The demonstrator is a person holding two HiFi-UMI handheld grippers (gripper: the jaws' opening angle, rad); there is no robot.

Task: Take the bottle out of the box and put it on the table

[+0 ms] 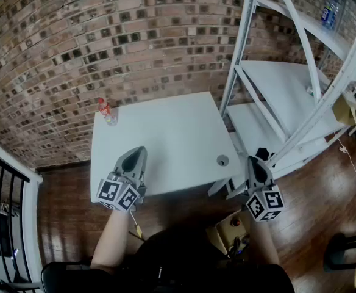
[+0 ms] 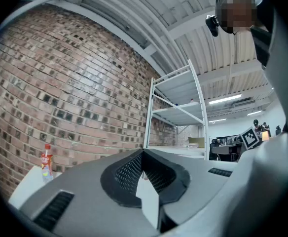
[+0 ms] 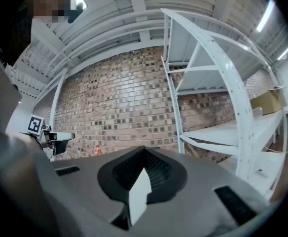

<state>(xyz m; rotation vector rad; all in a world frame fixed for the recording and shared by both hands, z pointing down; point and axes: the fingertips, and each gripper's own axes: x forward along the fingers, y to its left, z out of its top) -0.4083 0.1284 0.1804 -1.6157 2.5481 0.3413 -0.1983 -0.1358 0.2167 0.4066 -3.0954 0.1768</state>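
Left hand-held gripper [image 1: 139, 151]: jaws closed tip to tip, nothing between them. Its own view confirms this, the two grey jaws meeting at a point [image 2: 143, 152]. It is held over the near edge of the table [image 1: 166, 133], at lower left of centre in the head view, tilted slightly upward.

Right hand-held gripper [image 1: 252, 160]: jaws likewise shut and empty, as its own view shows [image 3: 144, 150]. It sits level, just off the table's near right corner, lower right of centre in the head view.

Bottle [image 1: 106, 111]: stands upright on the table at its far left corner, close to the brick wall [image 1: 105, 35]. It is clear, with a red cap and a red label. It is well apart from both grippers and touched by neither. It also appears at lower left of the left gripper view [image 2: 47, 162] and, very small, left of centre in the right gripper view [image 3: 98, 150].

Table: white, square. A small grey round item [image 1: 222, 160] lies near its near right edge; what it is cannot be made out.

Surroundings: a white metal shelf rack [image 1: 288, 96] stands to the right of the table, with a brown carton [image 3: 265, 102] on one level. The floor [image 1: 324, 206] is dark wood. A black railing [image 1: 1, 188] occupies the lower left of the head view.
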